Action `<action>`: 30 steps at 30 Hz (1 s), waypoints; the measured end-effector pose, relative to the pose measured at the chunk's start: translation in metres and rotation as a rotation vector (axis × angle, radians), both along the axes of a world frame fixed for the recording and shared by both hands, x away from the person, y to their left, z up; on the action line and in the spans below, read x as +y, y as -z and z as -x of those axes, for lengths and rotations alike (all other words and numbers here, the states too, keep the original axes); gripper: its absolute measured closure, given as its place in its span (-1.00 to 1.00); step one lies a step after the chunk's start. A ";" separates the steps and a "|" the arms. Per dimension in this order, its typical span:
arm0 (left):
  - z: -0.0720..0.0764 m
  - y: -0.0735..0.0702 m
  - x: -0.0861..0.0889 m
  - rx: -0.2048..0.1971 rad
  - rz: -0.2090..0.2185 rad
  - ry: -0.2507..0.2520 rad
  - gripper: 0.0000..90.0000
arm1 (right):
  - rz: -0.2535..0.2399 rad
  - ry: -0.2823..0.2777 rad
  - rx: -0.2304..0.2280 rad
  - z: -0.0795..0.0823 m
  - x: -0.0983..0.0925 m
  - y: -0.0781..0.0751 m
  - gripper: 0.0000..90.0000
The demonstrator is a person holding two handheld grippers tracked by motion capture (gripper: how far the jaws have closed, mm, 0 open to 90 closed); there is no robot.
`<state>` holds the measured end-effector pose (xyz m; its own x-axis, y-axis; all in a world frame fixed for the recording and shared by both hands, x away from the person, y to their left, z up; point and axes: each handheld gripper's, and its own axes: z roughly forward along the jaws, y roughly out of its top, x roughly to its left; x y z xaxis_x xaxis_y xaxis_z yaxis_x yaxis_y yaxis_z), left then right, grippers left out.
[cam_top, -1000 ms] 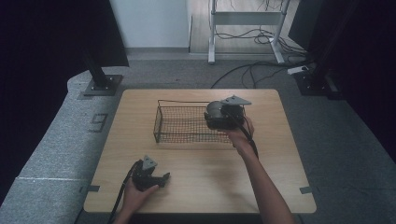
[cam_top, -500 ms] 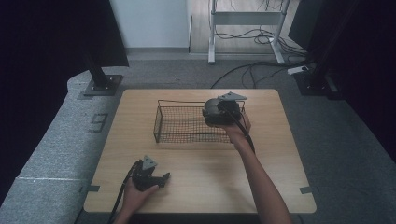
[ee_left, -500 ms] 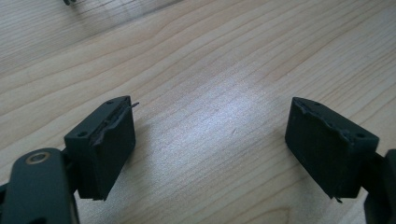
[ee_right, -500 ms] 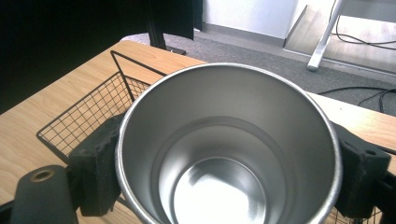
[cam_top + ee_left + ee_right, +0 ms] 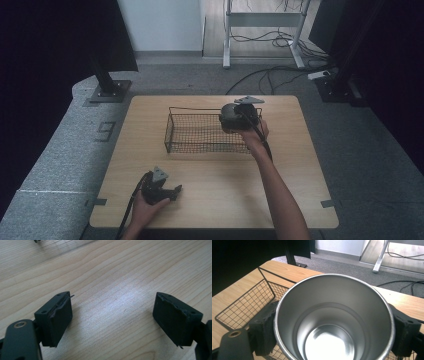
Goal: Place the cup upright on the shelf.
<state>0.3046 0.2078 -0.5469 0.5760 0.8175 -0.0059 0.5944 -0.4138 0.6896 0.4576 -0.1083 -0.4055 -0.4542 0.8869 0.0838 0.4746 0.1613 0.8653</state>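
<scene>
Left tool (image 5: 113,322) agape, right tool (image 5: 332,335) clamped.

open: bare table (image 5: 220,195) in front | blocked: wire basket (image 5: 200,132) walls

Pale wooden table (image 5: 210,175), grey carpet (image 5: 55,165), white metal stand (image 5: 265,20), floor cables (image 5: 265,75).

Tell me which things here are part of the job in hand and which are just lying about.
Part of the job:
- steel cup, clamped in the right claw
- wire basket, under the cup
- table

Just about:
- left claw, open, low over bare wood
- cables on the floor
- metal stand behind the table
</scene>
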 end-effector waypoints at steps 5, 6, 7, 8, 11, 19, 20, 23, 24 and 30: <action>0.000 0.000 0.000 0.000 0.000 0.000 -0.64 | 0.001 0.009 0.012 -0.005 -0.001 0.004 -0.69; 0.000 0.000 0.000 0.000 0.001 0.000 -0.64 | 0.002 0.013 0.012 -0.006 -0.001 0.004 -0.69; 0.000 0.000 0.000 0.001 0.001 0.000 -0.64 | 0.003 0.014 0.015 -0.007 -0.001 0.005 -0.69; 0.000 0.000 0.000 0.001 0.002 -0.001 -0.64 | 0.000 0.015 0.017 -0.008 -0.001 0.006 -0.69; 0.000 0.000 0.000 0.002 0.001 0.000 -0.64 | 0.001 0.021 0.023 -0.010 -0.001 0.009 -0.69; 0.000 0.000 0.000 0.002 0.000 0.000 -0.64 | -0.002 0.029 0.048 -0.018 0.000 0.023 -0.69; 0.000 0.000 0.000 0.002 0.001 0.000 -0.64 | -0.006 0.033 0.052 -0.020 0.001 0.025 -0.69; 0.000 0.000 0.000 0.002 0.001 0.000 -0.64 | 0.000 0.035 0.064 -0.022 0.002 0.031 -0.69; 0.000 0.000 0.000 0.002 0.000 0.000 -0.64 | -0.001 0.036 0.069 -0.023 0.003 0.033 -0.69; 0.000 0.000 0.000 0.002 0.001 0.000 -0.65 | 0.003 0.041 0.089 -0.027 0.004 0.043 -0.69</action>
<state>0.3045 0.2077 -0.5468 0.5759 0.8175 -0.0080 0.5958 -0.4130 0.6888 0.4845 -0.1039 -0.4480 -0.4083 0.9050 0.1195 0.5556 0.1425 0.8192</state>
